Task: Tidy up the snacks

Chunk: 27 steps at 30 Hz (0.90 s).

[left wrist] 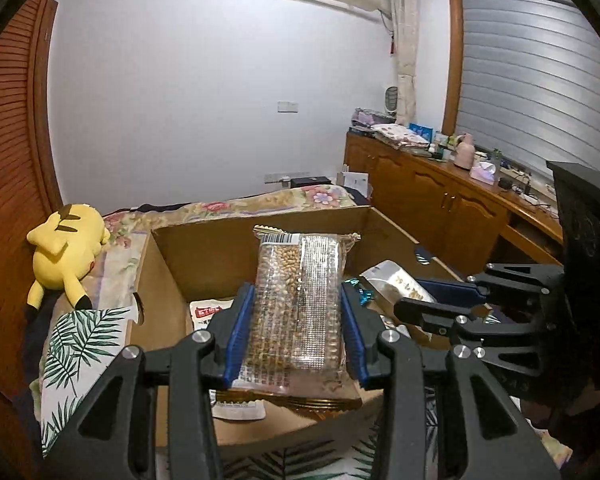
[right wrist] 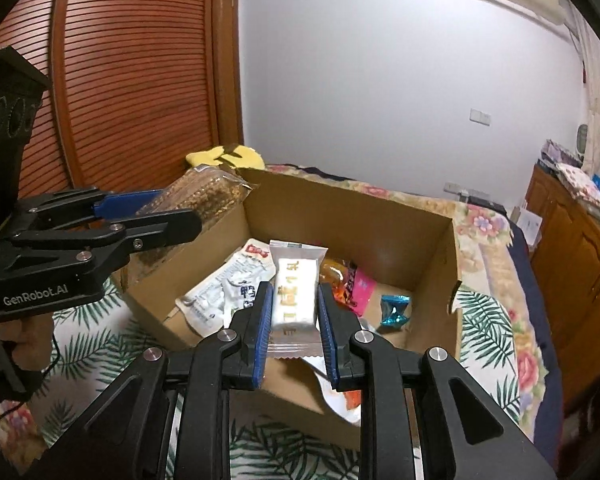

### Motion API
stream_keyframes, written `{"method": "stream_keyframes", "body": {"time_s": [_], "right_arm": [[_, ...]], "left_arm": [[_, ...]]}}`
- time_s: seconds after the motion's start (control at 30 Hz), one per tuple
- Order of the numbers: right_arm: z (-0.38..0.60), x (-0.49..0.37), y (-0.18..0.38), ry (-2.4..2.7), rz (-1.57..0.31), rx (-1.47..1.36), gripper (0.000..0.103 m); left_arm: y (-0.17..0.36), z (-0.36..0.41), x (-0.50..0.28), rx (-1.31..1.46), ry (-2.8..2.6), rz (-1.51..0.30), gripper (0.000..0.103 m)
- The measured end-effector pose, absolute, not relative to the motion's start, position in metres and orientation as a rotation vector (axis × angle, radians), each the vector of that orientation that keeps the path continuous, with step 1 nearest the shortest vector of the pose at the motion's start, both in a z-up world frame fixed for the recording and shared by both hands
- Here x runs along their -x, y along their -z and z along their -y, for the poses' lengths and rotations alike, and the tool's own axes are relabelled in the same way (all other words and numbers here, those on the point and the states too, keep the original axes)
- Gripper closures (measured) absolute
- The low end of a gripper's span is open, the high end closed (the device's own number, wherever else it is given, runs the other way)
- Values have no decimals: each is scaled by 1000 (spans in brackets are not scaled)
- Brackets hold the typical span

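Left gripper [left wrist: 298, 312] clamps a clear grain-bar pack [left wrist: 296, 300]; right gripper [right wrist: 294, 320] clamps a white bar [right wrist: 294, 298], both above the cardboard box [right wrist: 440, 264].

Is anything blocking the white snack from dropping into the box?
Nothing visible does. The right gripper holds the white snack pack above the open cardboard box, which has no lid. Other snacks lie on the box floor below, so it may land on them.

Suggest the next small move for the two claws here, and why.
Probably lower both packs into the cardboard box and release: the left claw grips a clear grain snack pack, the right claw a white snack bar, both held over the box.
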State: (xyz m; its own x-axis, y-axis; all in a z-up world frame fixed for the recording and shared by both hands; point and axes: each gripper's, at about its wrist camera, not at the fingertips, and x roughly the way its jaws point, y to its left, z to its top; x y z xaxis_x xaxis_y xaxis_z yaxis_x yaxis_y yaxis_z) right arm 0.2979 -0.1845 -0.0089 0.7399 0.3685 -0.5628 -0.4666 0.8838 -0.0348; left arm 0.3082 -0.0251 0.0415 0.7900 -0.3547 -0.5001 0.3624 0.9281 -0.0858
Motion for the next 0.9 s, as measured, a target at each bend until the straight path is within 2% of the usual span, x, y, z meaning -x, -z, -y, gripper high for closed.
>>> {"method": "stream_keyframes", "body": {"time_s": [0.33,0.47,0.5,0.9], "right_arm": [[184,-315,22,-455,-610,150,82],[183,-318,25,-456,-621,143,79],[183,-318,25,-456,-622,142,75],[184,-288,13,-437,-602,127,72]], "left_arm": [[-22,24,-325,-13,347,-594,62],[-16,25,-327,-12,329,-616,54],[-16,24,-326,-9,325,-613,50],[-34,17,-284,-25,292,-570,42]]}}
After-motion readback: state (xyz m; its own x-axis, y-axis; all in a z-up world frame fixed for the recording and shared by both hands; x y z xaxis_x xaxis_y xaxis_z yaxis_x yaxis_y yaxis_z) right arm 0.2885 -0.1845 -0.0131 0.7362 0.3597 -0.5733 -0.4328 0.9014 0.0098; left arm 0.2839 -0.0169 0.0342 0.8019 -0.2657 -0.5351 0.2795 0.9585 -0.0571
